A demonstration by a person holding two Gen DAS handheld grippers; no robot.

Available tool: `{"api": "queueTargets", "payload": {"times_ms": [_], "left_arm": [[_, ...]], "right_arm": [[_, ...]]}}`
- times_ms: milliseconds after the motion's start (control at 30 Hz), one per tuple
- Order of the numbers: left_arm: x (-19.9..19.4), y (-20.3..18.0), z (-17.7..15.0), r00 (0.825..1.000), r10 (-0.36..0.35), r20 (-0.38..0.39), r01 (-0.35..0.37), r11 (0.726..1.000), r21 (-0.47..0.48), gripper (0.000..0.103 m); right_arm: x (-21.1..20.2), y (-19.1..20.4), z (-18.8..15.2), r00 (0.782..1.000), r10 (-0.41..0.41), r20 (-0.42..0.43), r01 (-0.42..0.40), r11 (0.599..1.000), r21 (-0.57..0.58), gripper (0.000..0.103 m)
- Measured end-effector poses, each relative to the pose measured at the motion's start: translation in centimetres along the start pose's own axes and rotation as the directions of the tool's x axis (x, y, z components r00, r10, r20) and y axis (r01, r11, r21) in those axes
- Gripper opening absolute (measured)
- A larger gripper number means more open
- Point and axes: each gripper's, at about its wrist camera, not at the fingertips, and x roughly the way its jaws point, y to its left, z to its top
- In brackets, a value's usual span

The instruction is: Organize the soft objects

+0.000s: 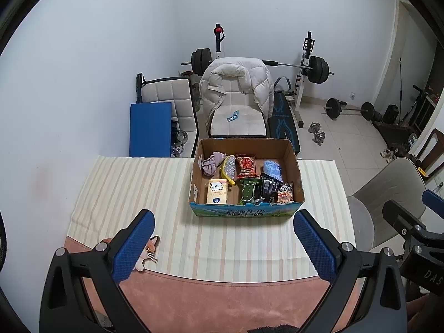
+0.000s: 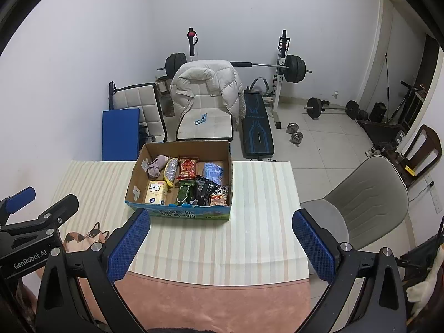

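Box [image 1: 244,213] beyond spread fingers [image 1: 133,247]

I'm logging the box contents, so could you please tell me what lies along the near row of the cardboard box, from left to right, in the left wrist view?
Yellow tissue pack → green snack packet → black packets → cartoon-print snack bag, which lies against the cardboard box's right wall.

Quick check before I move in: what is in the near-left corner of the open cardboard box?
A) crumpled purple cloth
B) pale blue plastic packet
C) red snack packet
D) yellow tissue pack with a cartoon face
D: the yellow tissue pack with a cartoon face lies in the near-left corner of the open cardboard box, while the crumpled purple cloth sits behind it at the far left.
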Motion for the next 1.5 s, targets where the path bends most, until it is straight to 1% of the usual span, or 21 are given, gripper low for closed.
{"api": "queueTargets", "payload": {"times_ms": [700,1500], "left_arm": [[-0.2,-0.2,-0.5,1.000,-0.018,0.004,0.018,1.000,0.006,0.103],[-1.1,-0.7,0.3,1.000,-0.020,0.022,0.019,1.000,0.009,0.103]], "right_arm": [[-0.6,-0.6,-0.4,1.000,-0.004,0.007,0.004,1.000,0.007,0.103],[-0.8,-1.1,-0.1,1.000,-0.008,0.013,0.008,1.000,0.000,0.103]]}}
